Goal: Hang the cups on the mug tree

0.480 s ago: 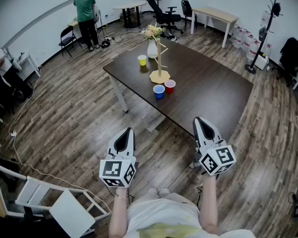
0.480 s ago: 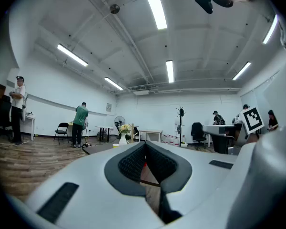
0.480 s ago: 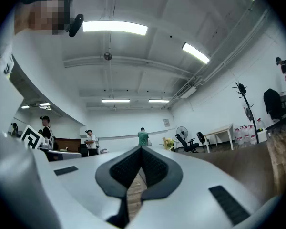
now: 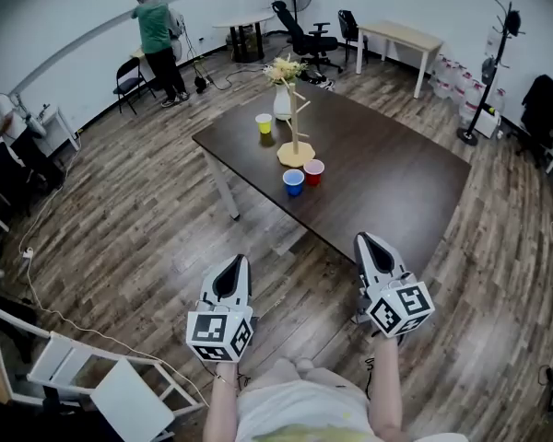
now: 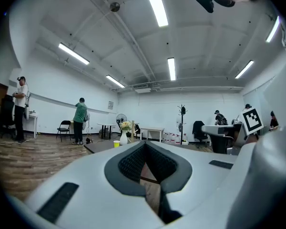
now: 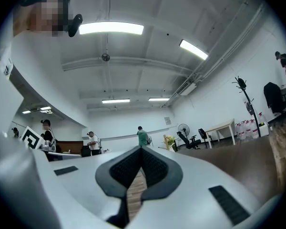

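A wooden mug tree stands on the dark table, with no cup on its pegs. A yellow cup sits left of it, while a blue cup and a red cup stand side by side in front of its base. My left gripper and right gripper hover over the floor, well short of the table's near corner. Both point toward the table, both are shut, and neither holds anything. The left gripper view shows the left gripper with jaws together and the yellow cup far off. The right gripper is shut too.
A white vase of flowers stands behind the mug tree. A person in green stands at the far wall. Office chairs, a fan, desks and a coat stand line the back. A white folding chair lies at lower left.
The whole head view has slid slightly downward, table and grippers alike. Both grippers keep their place relative to the table and stay shut.
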`<act>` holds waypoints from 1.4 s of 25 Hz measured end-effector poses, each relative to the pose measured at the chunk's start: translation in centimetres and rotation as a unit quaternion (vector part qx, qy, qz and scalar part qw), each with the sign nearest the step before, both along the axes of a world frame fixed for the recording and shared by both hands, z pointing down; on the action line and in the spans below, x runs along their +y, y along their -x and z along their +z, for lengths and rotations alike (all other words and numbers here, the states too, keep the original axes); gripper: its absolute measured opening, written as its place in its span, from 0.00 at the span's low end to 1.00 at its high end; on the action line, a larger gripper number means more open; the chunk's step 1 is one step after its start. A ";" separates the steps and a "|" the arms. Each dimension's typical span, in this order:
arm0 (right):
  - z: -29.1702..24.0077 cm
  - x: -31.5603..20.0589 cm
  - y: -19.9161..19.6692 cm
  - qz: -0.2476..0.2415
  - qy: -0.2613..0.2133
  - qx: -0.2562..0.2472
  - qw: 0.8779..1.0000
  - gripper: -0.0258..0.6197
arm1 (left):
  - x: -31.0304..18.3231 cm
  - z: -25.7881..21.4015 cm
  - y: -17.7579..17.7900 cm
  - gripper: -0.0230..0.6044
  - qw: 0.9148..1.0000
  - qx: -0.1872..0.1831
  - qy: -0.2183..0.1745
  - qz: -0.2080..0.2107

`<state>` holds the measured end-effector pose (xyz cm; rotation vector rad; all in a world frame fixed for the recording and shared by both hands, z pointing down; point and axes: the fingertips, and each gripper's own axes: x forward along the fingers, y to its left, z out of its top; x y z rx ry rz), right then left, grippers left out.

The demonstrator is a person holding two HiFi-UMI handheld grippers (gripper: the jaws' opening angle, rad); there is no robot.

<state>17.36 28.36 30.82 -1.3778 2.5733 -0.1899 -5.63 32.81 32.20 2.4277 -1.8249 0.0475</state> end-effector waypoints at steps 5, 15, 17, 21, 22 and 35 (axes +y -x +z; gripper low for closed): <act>0.2 -0.8 0.2 -0.005 0.003 -0.006 1.000 0.07 | -0.3 0.6 0.7 0.07 1.000 0.008 0.010 -0.017; 1.4 -4.2 0.3 -0.002 0.018 -0.017 1.000 0.07 | -3.9 1.7 0.9 0.07 0.999 0.016 0.024 -0.014; 1.7 -5.3 0.3 0.000 0.021 -0.015 1.000 0.07 | -5.2 1.9 0.8 0.07 0.999 0.019 0.025 -0.010; 2.1 -8.1 0.7 0.001 0.020 -0.007 1.000 0.07 | -8.8 2.3 0.9 0.07 0.999 0.022 0.024 0.002; 2.2 -9.1 1.1 0.002 0.019 -0.005 1.000 0.07 | -9.9 2.3 1.3 0.07 0.999 0.023 0.023 0.004; 2.5 -19.3 3.4 0.046 0.028 0.009 0.999 0.07 | -22.6 2.5 3.4 0.07 0.997 0.042 0.028 0.052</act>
